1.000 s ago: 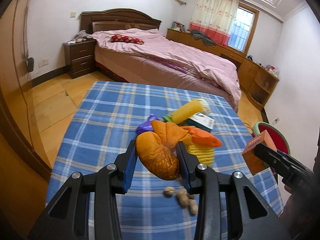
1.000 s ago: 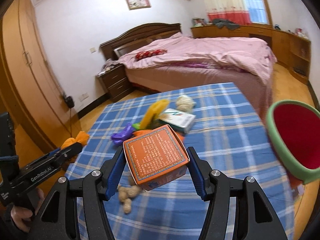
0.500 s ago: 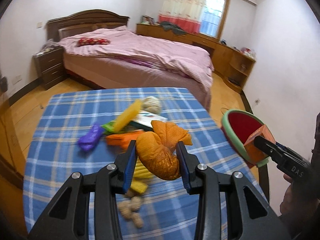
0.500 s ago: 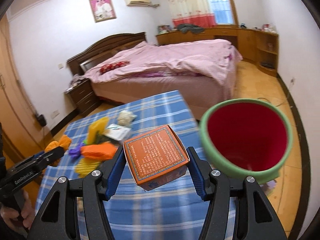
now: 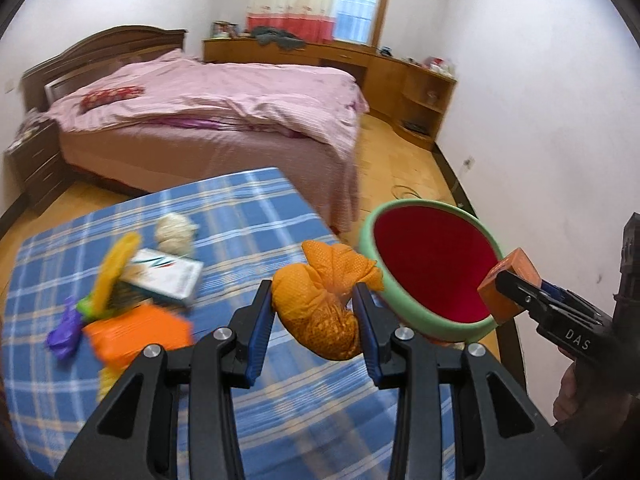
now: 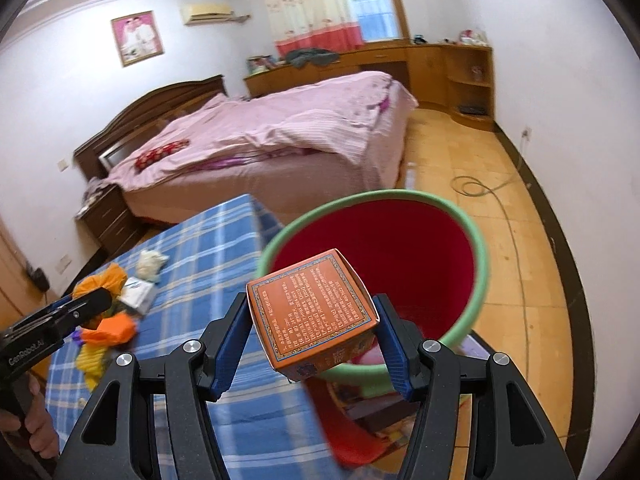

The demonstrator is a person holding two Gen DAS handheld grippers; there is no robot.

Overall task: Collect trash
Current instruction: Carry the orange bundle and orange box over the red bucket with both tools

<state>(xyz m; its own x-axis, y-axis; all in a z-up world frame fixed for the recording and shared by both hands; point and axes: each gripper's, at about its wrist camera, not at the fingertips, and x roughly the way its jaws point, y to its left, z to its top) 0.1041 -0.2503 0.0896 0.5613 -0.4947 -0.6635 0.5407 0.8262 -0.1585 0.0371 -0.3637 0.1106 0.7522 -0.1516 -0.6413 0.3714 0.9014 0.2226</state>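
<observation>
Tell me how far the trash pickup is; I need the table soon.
Done: nothing visibly binned. In hand: left gripper holds an orange mesh bag, right gripper an orange box, near the red bin. Left: white box, wrappers, paper wad.

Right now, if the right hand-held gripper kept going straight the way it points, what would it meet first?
Most likely the bin. The right hand-held gripper, shut on the box, points down into the bin's red inside. Nothing shows between them, though depth is hard to judge.
</observation>
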